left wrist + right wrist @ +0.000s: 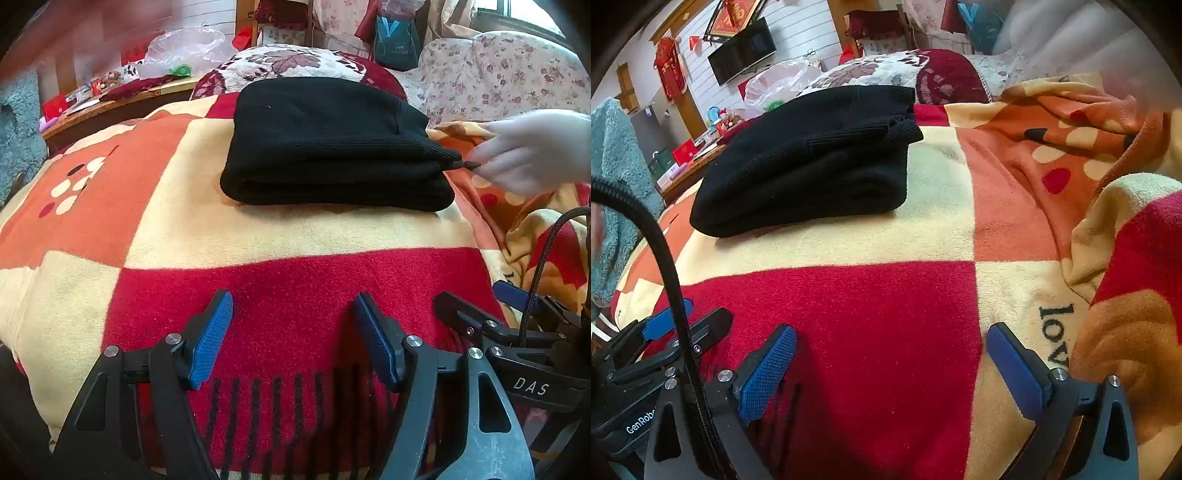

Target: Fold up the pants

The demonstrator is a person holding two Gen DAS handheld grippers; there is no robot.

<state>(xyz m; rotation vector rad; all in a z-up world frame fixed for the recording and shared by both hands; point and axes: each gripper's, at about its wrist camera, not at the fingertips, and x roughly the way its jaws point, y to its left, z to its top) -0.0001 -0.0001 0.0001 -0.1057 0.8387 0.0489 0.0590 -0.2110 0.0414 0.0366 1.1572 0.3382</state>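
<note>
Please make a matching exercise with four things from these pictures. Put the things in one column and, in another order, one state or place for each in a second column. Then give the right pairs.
Things:
1. black pants
2. left gripper
3. gloved hand
4. blanket

States or places:
A. at the right corner of the folded bundle
B. checked red, cream and orange, spread underneath
C. folded into a thick bundle
D. jaws wide apart, nothing between them

Pairs: 1-C, 2-D, 3-A, 4-B
</note>
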